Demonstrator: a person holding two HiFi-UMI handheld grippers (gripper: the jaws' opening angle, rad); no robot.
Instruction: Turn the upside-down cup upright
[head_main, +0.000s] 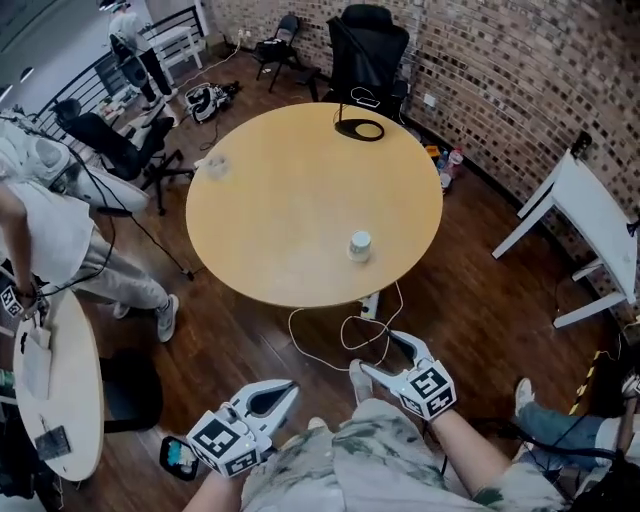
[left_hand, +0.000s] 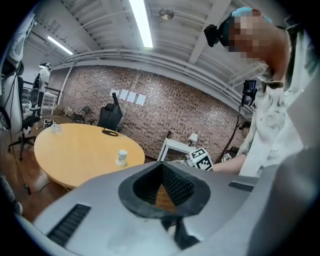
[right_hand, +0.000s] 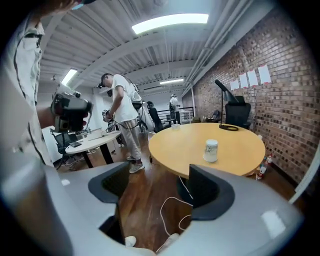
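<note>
The room has a brick wall (head_main: 520, 90) and a dark wooden floor (head_main: 480, 310). A loose white cable (head_main: 320, 350) lies there, and I think a foot could catch it on stepping closer. The round counter (head_main: 290, 200) looks smooth. The left tongs (head_main: 287, 392) are closed on nothing and the right tongs (head_main: 383, 355) stand wide and empty, both well apart from the counter. The paper cup (head_main: 360, 245) sits mouth-down near the counter's near edge, so a careless push may slide it off.

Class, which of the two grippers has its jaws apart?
The right gripper: floor shows through the wide gap between its jaws, whereas the left gripper has jaws meeting at the tips.
</note>
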